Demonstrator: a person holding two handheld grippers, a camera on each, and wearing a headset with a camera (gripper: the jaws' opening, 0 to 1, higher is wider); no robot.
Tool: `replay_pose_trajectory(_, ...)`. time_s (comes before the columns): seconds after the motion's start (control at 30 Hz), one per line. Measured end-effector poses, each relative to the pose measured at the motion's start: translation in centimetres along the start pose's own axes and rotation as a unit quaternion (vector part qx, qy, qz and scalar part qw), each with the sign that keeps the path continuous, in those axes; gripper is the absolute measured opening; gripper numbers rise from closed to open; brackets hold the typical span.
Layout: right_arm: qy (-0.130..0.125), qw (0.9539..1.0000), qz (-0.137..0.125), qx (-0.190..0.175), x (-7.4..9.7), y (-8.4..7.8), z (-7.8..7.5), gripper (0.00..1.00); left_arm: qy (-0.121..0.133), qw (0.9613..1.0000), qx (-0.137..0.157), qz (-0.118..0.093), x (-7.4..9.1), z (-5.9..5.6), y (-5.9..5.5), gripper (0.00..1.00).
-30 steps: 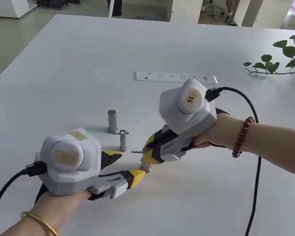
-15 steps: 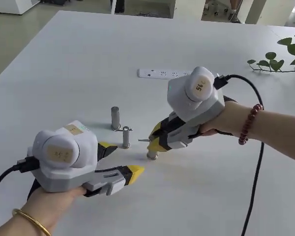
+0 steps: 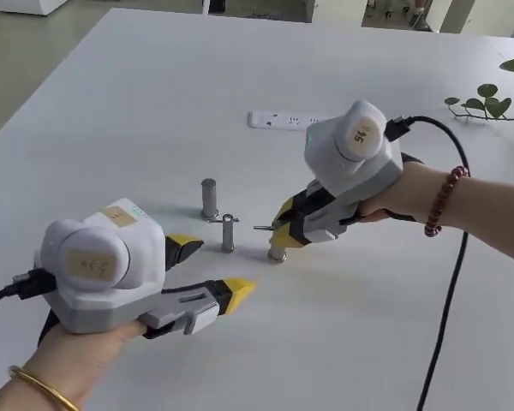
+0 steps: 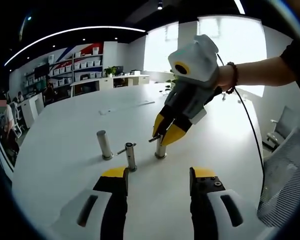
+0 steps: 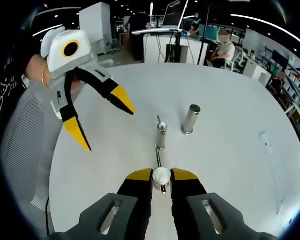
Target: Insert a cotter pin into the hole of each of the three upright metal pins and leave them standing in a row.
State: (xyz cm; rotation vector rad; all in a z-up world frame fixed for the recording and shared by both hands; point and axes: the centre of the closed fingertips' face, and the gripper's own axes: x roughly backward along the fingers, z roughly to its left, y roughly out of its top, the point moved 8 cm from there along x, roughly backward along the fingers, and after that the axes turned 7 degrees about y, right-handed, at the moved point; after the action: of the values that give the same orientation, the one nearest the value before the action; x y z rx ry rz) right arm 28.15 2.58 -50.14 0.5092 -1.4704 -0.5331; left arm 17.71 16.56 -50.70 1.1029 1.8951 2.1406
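Three metal pins stand on the white table. The far pin [image 3: 209, 198] [image 4: 104, 145] [image 5: 191, 119] is bare. A cotter pin crosses the top of the middle pin [image 3: 228, 233] [image 4: 131, 156] [image 5: 161, 135]. My right gripper [image 3: 283, 233] [image 4: 167, 134] [image 5: 161, 176] is shut on the top of the third pin [image 3: 277, 253] [image 4: 161, 150], whose base rests on the table. A cotter pin [image 3: 262, 228] sticks out of it toward the row. My left gripper [image 3: 216, 265] [image 4: 159, 172] [image 5: 102, 117] hangs open, holding nothing, just short of the pins.
A white power strip [image 3: 278, 120] lies farther back on the table. A green plant sprig [image 3: 488, 101] reaches in at the far right edge. The right gripper's black cable [image 3: 450, 282] trails across the table's right side.
My left gripper let go of the third pin and drew back, open. The right gripper carried that pin toward the other two and set its base on the table.
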Motion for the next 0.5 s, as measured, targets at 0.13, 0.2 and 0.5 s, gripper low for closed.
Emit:
replay_pose_trajectory(0.13, 0.006, 0.9999, 0.003, 0.009, -0.1, 0.1, -0.4, 0.08, -0.003, 1.0, 0.0, 0.001, -0.1, 0.0, 0.0, 0.48)
replay_pose_trajectory(0.2, 0.008, 0.9999, 0.004, 0.01, -0.2, 0.1, -0.7, 0.08, -0.004, 1.0, 0.001, 0.001, -0.1, 0.0, -0.1, 0.48)
replay_pose_trajectory(0.5, 0.017, 0.9998, 0.002, 0.007, -0.5, -0.4, -1.4, 0.08, -0.009, 0.9999, 0.005, -0.004, 0.0, 0.0, 0.0, 0.48)
